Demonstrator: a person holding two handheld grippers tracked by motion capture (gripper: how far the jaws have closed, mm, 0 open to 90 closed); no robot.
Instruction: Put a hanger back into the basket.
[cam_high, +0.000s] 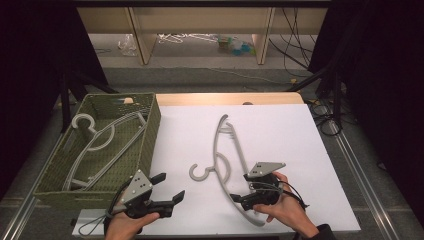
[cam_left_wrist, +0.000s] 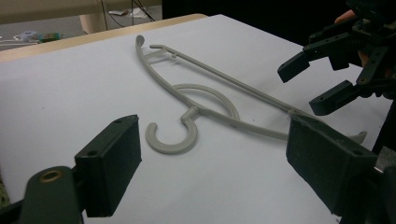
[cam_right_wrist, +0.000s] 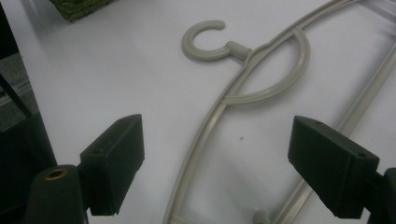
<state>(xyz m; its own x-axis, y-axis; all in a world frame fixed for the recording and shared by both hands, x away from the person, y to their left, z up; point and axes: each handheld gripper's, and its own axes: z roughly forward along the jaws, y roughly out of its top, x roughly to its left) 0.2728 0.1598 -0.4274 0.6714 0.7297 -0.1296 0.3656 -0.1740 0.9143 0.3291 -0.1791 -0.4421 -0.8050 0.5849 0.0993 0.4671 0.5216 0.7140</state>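
Observation:
A grey plastic hanger lies flat on the white table sheet, its hook pointing left toward the basket. My right gripper is open at the hanger's near end; in the right gripper view the hanger's curved arm runs between the spread jaws, untouched. My left gripper is open near the front edge, left of the hook. In the left gripper view the hook lies just ahead of the open jaws, and the right gripper shows at the upper right.
A green woven basket stands at the table's left and holds grey hangers. Its corner shows at the top of the right gripper view. A wooden table edge lies behind the sheet, with shelving and cables beyond.

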